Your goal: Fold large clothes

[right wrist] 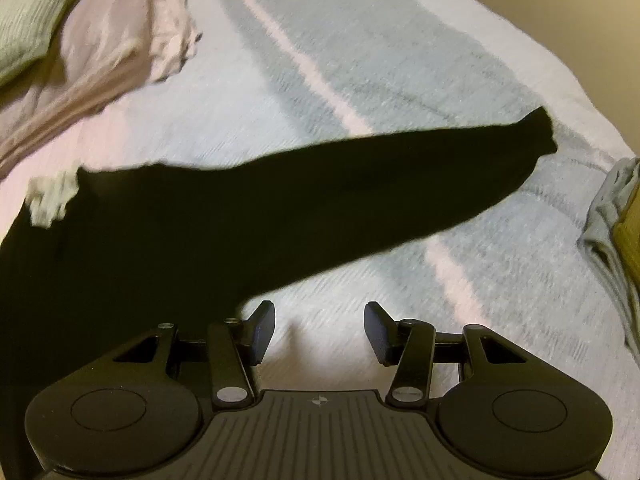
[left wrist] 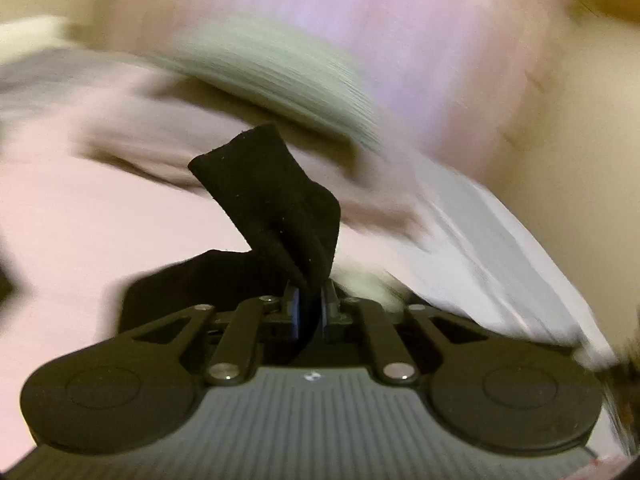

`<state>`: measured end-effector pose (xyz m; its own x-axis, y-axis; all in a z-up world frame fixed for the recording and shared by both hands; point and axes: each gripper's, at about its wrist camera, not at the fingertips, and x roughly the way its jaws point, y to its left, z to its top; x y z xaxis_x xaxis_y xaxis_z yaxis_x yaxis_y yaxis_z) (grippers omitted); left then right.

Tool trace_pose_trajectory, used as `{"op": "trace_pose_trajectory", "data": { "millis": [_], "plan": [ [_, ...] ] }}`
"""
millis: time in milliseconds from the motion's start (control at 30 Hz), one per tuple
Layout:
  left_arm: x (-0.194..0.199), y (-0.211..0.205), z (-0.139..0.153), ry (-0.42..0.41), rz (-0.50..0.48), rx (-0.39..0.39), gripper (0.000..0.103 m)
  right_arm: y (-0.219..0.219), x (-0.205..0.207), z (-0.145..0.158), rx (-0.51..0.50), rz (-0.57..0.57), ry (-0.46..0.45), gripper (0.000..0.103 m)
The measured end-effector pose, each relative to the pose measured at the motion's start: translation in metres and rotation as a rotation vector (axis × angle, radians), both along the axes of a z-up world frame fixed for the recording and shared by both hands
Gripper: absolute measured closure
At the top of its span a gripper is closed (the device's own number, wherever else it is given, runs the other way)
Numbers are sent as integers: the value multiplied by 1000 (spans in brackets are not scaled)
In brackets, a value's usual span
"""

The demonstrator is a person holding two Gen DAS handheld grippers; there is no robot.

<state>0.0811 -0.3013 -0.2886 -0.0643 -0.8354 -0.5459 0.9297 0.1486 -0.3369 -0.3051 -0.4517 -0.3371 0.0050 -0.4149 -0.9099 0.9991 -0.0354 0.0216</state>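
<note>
A black garment [right wrist: 180, 232] lies spread on the pale striped bedspread [right wrist: 360, 60], one long sleeve reaching up to the right. My right gripper [right wrist: 320, 332] hovers open just in front of the garment's lower edge, nothing between its fingers. In the left wrist view my left gripper [left wrist: 310, 312] is shut on a corner of the black garment [left wrist: 264, 192], and a fold of cloth sticks up past the jaws. That view is heavily motion-blurred.
A pinkish-beige blanket [right wrist: 100, 60] and a green ribbed pillow [right wrist: 28, 20] lie at the bed's upper left. A small light rag [right wrist: 50, 196] rests on the black garment. Grey clothing [right wrist: 612, 216] hangs off the bed's right edge. The green pillow [left wrist: 280, 76] appears blurred ahead of the left gripper.
</note>
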Motion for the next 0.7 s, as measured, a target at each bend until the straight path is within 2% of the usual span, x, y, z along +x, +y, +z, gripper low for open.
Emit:
{"op": "trace_pose_trajectory", "data": {
  "millis": [33, 100, 167, 200, 267, 367, 467, 533, 600, 700],
  "plan": [
    [-24, -12, -15, 7, -54, 36, 86, -3, -7, 1, -11, -5, -8, 56],
    [-62, -35, -57, 37, -138, 165, 73, -7, -19, 1, -19, -10, -30, 56],
    [-83, -44, -90, 19, -156, 304, 77, -8, -26, 0, -25, -9, -58, 56],
    [-84, -42, -97, 16, -151, 332, 77, -8, -29, -1, -30, -5, -74, 56],
    [-71, -29, -93, 8, -118, 327, 76, -6, -30, -1, -52, 1, -135, 56],
    [-31, -9, -75, -35, -25, 323, 74, -5, -17, -12, -59, 40, -308, 56],
    [18, -3, -66, -91, 95, 366, 74, -4, 13, -40, 16, 59, -573, 56],
    [45, -2, -64, -94, 160, 396, 74, -1, 38, -63, 83, 48, -684, 56],
    [67, 0, -64, -66, 206, 402, 74, 0, 59, -85, 145, 14, -702, 57],
    [90, 0, -66, -28, 264, 402, 73, 0, 76, -98, 121, -31, -726, 57]
  ]
}}
